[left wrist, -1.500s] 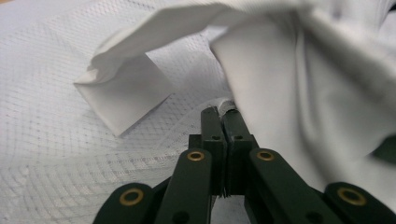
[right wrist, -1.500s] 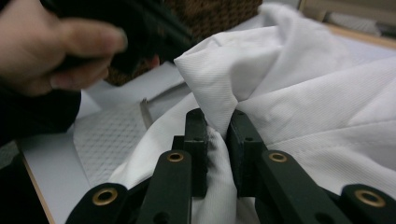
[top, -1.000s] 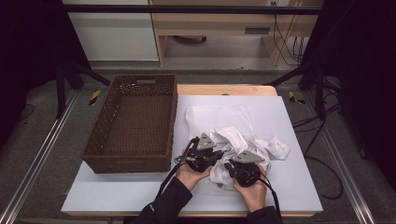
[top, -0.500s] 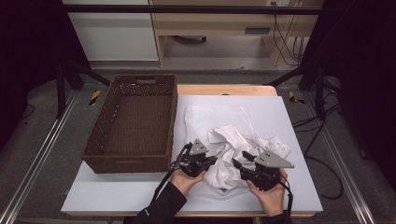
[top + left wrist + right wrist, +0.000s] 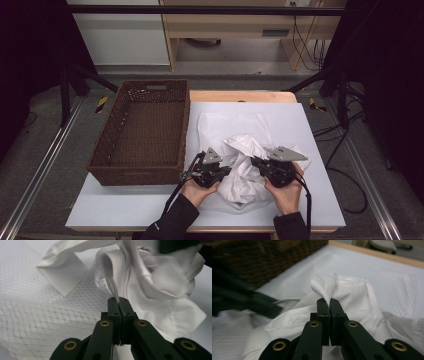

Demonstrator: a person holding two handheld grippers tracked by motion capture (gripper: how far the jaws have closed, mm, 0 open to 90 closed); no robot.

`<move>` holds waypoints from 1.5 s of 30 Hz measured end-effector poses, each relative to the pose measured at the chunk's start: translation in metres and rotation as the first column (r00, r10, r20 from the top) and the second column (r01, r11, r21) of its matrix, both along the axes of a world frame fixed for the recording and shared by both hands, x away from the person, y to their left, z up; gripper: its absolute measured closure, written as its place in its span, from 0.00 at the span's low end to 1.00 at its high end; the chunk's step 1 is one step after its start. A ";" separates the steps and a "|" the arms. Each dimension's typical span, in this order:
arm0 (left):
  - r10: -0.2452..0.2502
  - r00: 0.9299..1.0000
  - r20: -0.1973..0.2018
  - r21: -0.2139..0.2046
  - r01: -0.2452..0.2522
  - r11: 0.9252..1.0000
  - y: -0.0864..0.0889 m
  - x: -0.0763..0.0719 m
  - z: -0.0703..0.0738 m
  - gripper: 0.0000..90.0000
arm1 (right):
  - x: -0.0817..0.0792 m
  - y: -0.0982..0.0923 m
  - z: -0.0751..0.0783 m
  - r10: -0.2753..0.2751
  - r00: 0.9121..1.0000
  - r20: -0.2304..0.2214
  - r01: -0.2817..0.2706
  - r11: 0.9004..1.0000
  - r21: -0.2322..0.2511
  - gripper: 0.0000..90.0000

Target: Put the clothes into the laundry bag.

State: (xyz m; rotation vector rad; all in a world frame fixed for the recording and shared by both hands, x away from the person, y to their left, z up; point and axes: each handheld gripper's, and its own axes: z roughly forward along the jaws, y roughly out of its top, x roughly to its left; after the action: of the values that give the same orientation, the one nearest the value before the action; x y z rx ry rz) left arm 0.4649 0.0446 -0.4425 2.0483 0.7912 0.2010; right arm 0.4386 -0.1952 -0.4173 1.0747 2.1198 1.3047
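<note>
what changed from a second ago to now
The right claw shifted right, away from the left claw; its jaws opened and have just closed again, pinching a fold of the white garment. The left claw stayed put, shut on the garment's grey cord. The wicker basket kept its place.

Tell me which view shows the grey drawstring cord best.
The left gripper view: the grey cord runs from the white garment into the shut left tongs, sharp and close. The high view shows the garment, the cord too small to make out; the right gripper view gives a blurred glimpse.
</note>
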 end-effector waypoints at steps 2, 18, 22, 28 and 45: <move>0.009 1.000 -0.006 -0.005 -0.009 1.000 0.001 0.002 0.003 0.99 | -0.019 -0.004 0.007 0.086 0.996 0.038 -0.087 0.996 0.028 0.99; -0.008 0.999 0.046 -0.027 0.009 1.000 0.000 -0.004 0.022 0.99 | -0.015 0.052 -0.065 0.103 0.985 -0.140 -0.115 0.990 -0.086 0.91; 0.004 1.000 0.028 -0.030 -0.003 1.000 0.005 0.000 0.016 0.99 | -0.026 0.047 -0.053 0.154 0.981 -0.116 -0.159 0.987 -0.031 0.75; 0.003 0.999 0.032 -0.021 -0.003 1.000 0.007 0.000 0.015 0.99 | -0.045 0.016 -0.006 0.126 0.992 0.023 -0.127 0.990 0.053 0.61; 0.008 0.999 0.048 0.008 -0.008 1.000 0.006 0.001 0.014 0.99 | 0.037 0.015 -0.039 0.023 0.972 -0.232 -0.001 0.995 0.096 0.58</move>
State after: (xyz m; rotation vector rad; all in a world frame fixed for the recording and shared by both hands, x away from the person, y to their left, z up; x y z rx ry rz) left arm 0.4655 0.0510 -0.4289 2.0405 0.7698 0.2573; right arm 0.4759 -0.1800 -0.4560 1.3139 2.2535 1.3552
